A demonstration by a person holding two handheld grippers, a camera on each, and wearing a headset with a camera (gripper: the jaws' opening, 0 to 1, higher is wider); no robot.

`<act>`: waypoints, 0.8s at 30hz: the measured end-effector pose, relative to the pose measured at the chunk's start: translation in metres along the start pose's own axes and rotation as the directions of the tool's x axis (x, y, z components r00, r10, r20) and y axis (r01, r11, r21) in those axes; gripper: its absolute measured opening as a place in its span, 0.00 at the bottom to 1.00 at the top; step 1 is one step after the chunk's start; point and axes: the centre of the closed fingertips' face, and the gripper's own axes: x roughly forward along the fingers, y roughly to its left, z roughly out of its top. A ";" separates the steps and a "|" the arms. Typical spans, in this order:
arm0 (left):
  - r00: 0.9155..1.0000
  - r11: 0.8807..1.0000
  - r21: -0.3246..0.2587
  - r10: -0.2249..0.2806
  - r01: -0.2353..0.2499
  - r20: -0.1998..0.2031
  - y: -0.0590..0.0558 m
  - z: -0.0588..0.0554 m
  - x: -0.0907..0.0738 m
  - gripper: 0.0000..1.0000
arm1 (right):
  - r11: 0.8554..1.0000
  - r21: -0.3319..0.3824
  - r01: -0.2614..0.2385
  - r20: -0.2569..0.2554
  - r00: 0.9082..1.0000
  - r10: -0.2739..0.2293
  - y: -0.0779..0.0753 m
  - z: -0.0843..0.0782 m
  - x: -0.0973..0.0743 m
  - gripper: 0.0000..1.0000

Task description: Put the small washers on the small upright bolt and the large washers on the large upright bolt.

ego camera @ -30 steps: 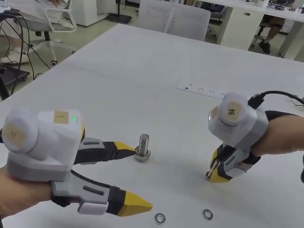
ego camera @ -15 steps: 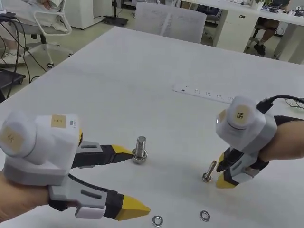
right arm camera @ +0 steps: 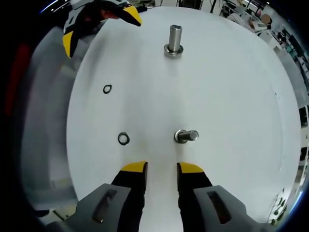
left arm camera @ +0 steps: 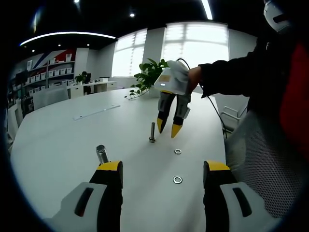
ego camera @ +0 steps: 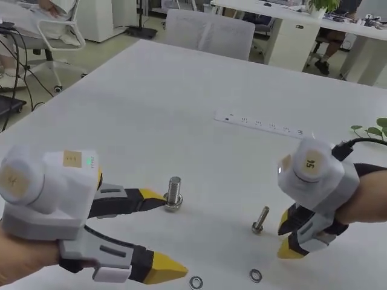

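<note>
The large bolt (ego camera: 174, 193) stands upright on the white table (ego camera: 181, 109), just beyond the upper finger of my left gripper (ego camera: 160, 232), which is open and holds nothing. The small bolt (ego camera: 260, 219) stands on its head, free, just left of my right gripper (ego camera: 285, 237). That gripper's jaws are slightly apart and empty. Two small washers (ego camera: 196, 282) (ego camera: 256, 276) lie flat near the front edge. In the right gripper view the small bolt (right arm camera: 186, 136) is just ahead of the right fingertip, with one washer (right arm camera: 123, 138) to its left and the large bolt (right arm camera: 173, 39) farther off.
A white power strip (ego camera: 260, 125) lies across the table's middle. A grey chair (ego camera: 208, 33) stands at the far edge, and plant leaves (ego camera: 375, 130) reach in at the right. Other desks and chairs stand farther back.
My right gripper held the small bolt a second ago; it has let go and drawn back to the right, leaving the bolt standing. The left gripper has stayed by the large bolt.
</note>
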 end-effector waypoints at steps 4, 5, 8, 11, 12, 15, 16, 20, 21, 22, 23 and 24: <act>1.000 1.000 0.002 0.001 -0.001 0.000 0.000 0.000 -0.001 0.67 | 1.000 -0.001 -0.005 0.007 1.000 0.005 0.009 0.002 -0.001 0.26; 1.000 1.000 0.001 0.001 -0.001 0.000 0.000 0.000 -0.001 0.67 | 1.000 -0.003 -0.005 0.006 1.000 0.005 0.011 0.002 -0.001 0.26; 1.000 1.000 0.003 0.004 -0.004 0.000 0.000 0.000 -0.002 0.67 | 1.000 -0.004 -0.011 0.011 1.000 0.011 0.017 0.003 -0.002 0.26; 1.000 1.000 0.007 0.006 -0.006 -0.001 0.000 0.000 -0.002 0.67 | 1.000 -0.010 -0.014 0.019 1.000 0.014 0.023 0.006 -0.003 0.26; 1.000 1.000 0.007 0.006 -0.006 -0.002 0.000 0.000 -0.002 0.67 | 1.000 -0.011 -0.016 0.019 1.000 0.016 0.024 0.007 -0.003 0.26; 1.000 1.000 0.008 0.008 -0.008 -0.001 0.000 0.001 -0.003 0.67 | 1.000 -0.018 -0.023 0.027 0.999 0.024 0.031 0.011 -0.003 0.26; 1.000 1.000 0.009 0.009 -0.009 0.000 0.000 0.001 -0.003 0.67 | 0.999 -0.017 -0.027 0.030 0.999 0.028 0.033 0.012 -0.003 0.26; 1.000 1.000 0.012 0.012 -0.012 0.000 0.000 0.002 -0.004 0.67 | 0.999 -0.027 -0.028 0.032 0.999 0.029 0.038 0.016 -0.003 0.26; 1.000 1.000 0.014 0.012 -0.012 0.001 0.000 0.002 -0.005 0.67 | 0.999 -0.031 -0.029 0.032 0.999 0.030 0.040 0.016 -0.003 0.26; 1.000 1.000 0.015 0.013 -0.013 0.001 0.000 0.003 -0.005 0.67 | 0.999 -0.034 -0.031 0.032 0.999 0.032 0.041 0.018 -0.002 0.26; 1.000 1.000 0.017 0.013 -0.013 0.003 0.000 0.003 -0.005 0.67 | 0.999 -0.036 -0.032 0.032 0.999 0.033 0.042 0.019 -0.002 0.26; 1.000 1.000 0.017 0.014 -0.014 0.004 0.000 0.004 -0.006 0.67 | 0.999 -0.040 -0.034 0.031 0.999 0.035 0.044 0.020 -0.001 0.26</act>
